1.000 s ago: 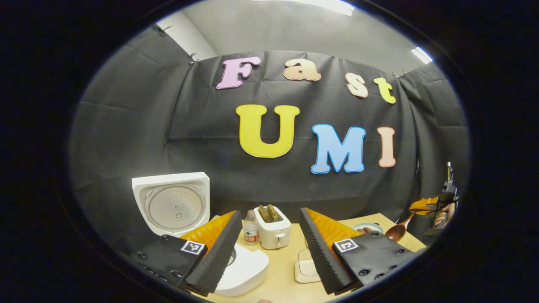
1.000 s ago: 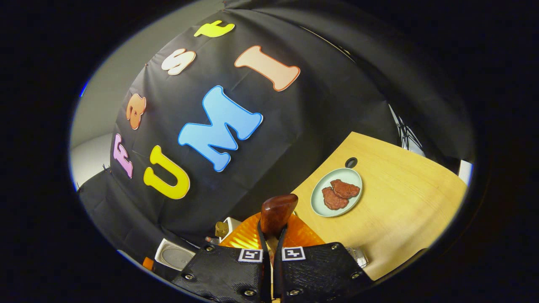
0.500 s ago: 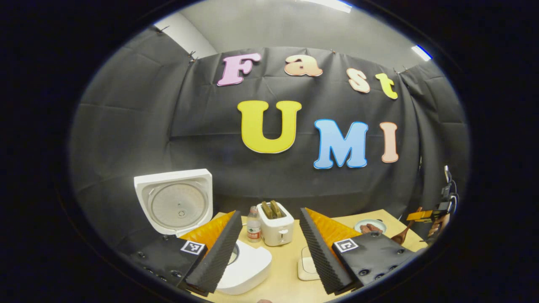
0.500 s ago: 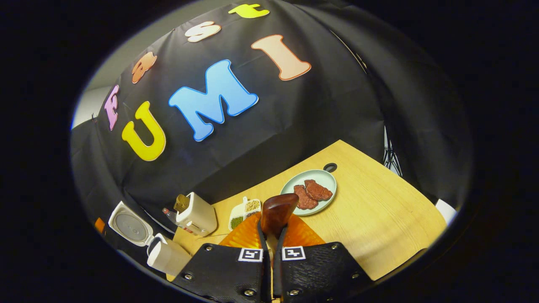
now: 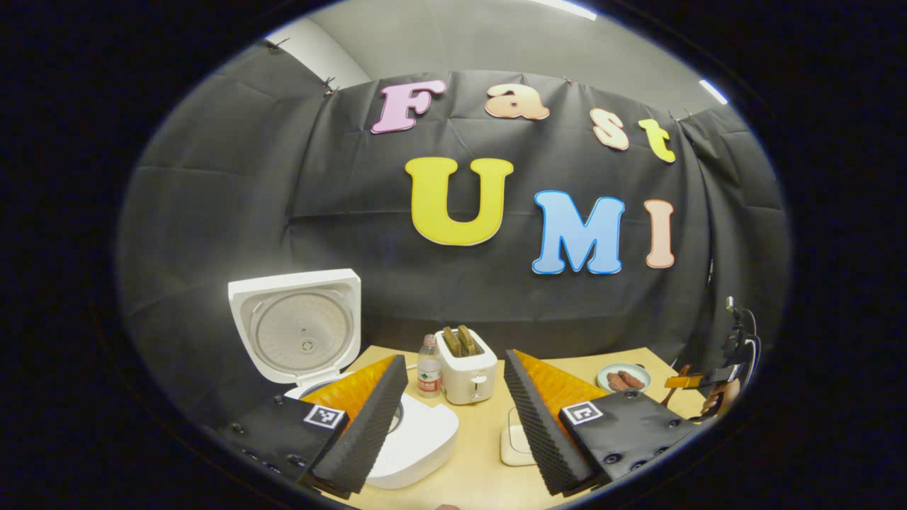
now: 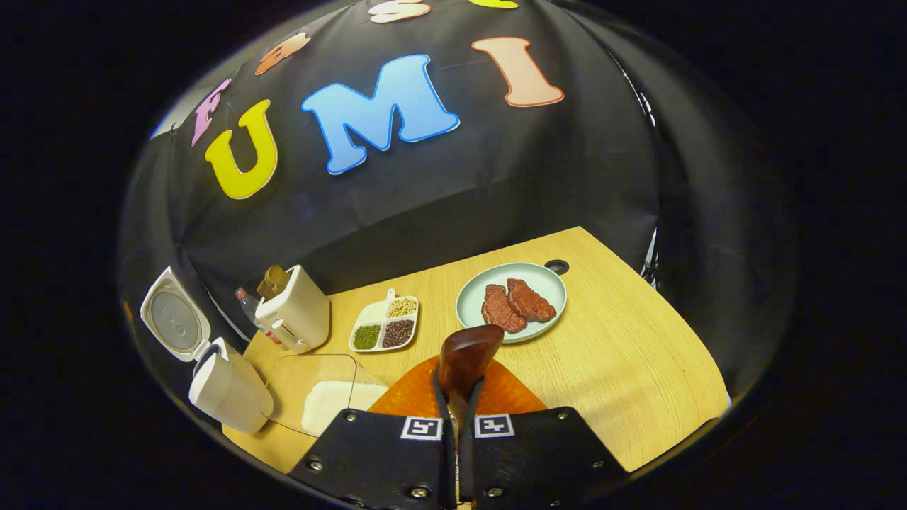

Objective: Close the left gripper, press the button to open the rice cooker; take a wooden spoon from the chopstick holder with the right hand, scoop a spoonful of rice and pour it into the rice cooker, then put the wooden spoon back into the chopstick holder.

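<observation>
The white rice cooker (image 5: 421,443) stands open, its lid (image 5: 294,329) raised upright, just beyond my left gripper's left finger. My left gripper (image 5: 453,386) is open with nothing between its fingers. My right gripper (image 6: 458,411) is shut on the handle of the dark wooden spoon (image 6: 468,354), whose bowl points forward above the table. Below and left of the spoon lies a clear container of white rice (image 6: 329,400); the rice cooker (image 6: 227,386) sits further left. In the left gripper view the right gripper (image 5: 698,382) shows small at the far right, a hand holding it.
On the wooden table (image 6: 638,368) stand a white toaster (image 6: 294,315) with bread, a water bottle (image 5: 429,368), a divided dish of beans (image 6: 386,326) and a pale plate (image 6: 549,283) with two pieces of meat. Black cloth walls the back.
My right gripper has tipped downward with the spoon, bringing the rice container, bean dish and cooker into its view. In the left gripper view it sank lower at the far right.
</observation>
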`<state>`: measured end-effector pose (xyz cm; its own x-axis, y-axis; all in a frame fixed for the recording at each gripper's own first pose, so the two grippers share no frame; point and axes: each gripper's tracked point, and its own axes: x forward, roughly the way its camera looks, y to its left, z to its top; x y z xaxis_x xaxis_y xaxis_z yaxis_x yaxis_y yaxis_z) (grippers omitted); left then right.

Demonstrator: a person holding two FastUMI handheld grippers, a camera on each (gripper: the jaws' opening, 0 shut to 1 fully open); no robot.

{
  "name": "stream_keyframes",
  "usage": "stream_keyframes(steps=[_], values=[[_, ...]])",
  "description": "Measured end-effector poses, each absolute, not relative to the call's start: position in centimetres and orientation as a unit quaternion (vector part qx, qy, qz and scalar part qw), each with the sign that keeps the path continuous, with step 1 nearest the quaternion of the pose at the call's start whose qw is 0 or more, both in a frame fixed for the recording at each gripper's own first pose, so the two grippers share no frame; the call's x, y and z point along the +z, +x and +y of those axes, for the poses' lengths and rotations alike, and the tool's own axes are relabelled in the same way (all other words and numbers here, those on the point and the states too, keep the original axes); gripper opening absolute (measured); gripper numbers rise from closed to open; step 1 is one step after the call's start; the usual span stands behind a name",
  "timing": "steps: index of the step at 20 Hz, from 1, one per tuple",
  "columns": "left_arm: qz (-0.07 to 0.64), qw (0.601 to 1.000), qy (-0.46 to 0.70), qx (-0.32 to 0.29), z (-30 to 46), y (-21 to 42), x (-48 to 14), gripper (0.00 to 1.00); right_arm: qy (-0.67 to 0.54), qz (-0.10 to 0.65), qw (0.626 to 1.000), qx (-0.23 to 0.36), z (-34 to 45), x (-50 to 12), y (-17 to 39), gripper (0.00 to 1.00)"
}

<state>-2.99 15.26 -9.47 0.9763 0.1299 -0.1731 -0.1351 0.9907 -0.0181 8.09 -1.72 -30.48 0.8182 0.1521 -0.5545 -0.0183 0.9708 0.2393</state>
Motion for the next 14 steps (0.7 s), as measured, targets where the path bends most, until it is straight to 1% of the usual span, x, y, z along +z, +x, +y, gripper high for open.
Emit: stream_keyframes(steps=[1, 5, 6, 8, 10, 11, 14], values=[[0.085, 0.994, -0.012, 0.069, 15.4, -3.0, -9.4, 0.96, 0.108, 0.300, 0.947, 0.045, -1.5, -31.2, 8.9, 0.02], [0.084, 0.994, -0.019, 0.069, 15.1, -2.5, -9.4, 0.95, 0.086, 0.306, 0.947, 0.047, -1.4, -32.9, 8.6, 0.02], [0.084, 0.994, -0.020, 0.067, 15.0, -2.3, -9.4, 0.95, 0.075, 0.297, 0.951, 0.046, -1.5, -32.5, 8.7, 0.03], [0.082, 0.994, -0.023, 0.067, 14.9, -1.9, -9.5, 0.95, 0.020, 0.286, 0.957, 0.052, -2.1, -31.7, 8.3, 0.16], [0.080, 0.994, -0.029, 0.064, 14.2, -1.3, -9.0, 0.96, -0.032, 0.244, 0.969, 0.030, -3.4, -28.3, 8.1, 0.72], [0.078, 0.995, -0.030, 0.063, 14.2, -1.2, -8.9, 0.96, -0.038, 0.214, 0.976, 0.021, -3.7, -26.3, 7.9, 1.00], [0.069, 0.996, -0.026, 0.055, 13.7, -0.7, -8.5, 0.96, -0.027, 0.132, 0.990, 0.033, -1.7, -18.4, 6.9, 0.99]])
